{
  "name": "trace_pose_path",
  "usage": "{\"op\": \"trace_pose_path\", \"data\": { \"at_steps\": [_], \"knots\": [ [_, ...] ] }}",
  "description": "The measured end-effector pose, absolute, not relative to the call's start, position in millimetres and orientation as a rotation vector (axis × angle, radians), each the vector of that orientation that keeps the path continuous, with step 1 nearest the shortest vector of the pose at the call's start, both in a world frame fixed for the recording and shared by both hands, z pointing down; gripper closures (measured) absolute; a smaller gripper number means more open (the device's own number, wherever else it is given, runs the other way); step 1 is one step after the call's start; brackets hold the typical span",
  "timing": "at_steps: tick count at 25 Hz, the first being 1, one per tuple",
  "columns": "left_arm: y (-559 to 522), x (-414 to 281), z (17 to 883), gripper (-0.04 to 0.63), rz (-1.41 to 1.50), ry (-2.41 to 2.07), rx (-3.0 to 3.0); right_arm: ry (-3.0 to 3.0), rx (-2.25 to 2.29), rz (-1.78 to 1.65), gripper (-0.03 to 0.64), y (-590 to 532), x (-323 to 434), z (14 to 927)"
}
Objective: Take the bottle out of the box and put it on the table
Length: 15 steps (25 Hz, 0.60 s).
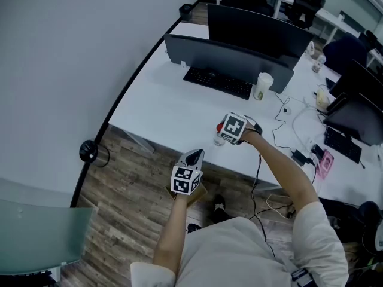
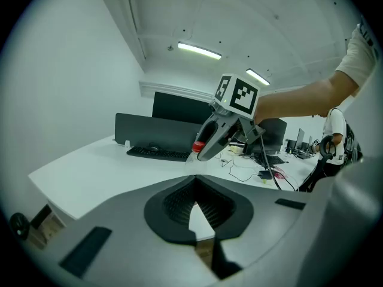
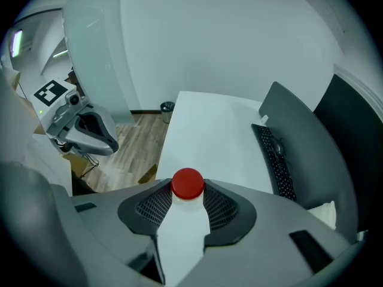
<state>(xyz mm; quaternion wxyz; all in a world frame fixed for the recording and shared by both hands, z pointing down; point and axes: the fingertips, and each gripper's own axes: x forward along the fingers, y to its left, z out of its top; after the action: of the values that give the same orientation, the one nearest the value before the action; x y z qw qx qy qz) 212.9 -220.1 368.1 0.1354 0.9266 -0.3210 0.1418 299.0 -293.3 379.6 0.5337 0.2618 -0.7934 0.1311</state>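
Keyboard (image 1: pixel 218 82) on table (image 1: pixel 170 109) before monitor (image 1: pixel 230 57) — cup (image 1: pixel 262 86) rightward

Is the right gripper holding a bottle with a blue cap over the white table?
Not quite. The cap is red, not blue, as the right gripper view shows. The rest is right: the right gripper holds the bottle over the white table.
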Motion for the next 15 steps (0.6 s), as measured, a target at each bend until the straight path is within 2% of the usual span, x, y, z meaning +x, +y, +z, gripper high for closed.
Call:
{"op": "trace_pose_path", "data": {
  "at_steps": [15],
  "knots": [
    [-204.8, 213.4, 375.6, 0.581, 0.402, -0.920, 2.672, -2.159, 1.123, 0.399, 0.419, -295.3, 314.0, 377.0]
  ]
}}
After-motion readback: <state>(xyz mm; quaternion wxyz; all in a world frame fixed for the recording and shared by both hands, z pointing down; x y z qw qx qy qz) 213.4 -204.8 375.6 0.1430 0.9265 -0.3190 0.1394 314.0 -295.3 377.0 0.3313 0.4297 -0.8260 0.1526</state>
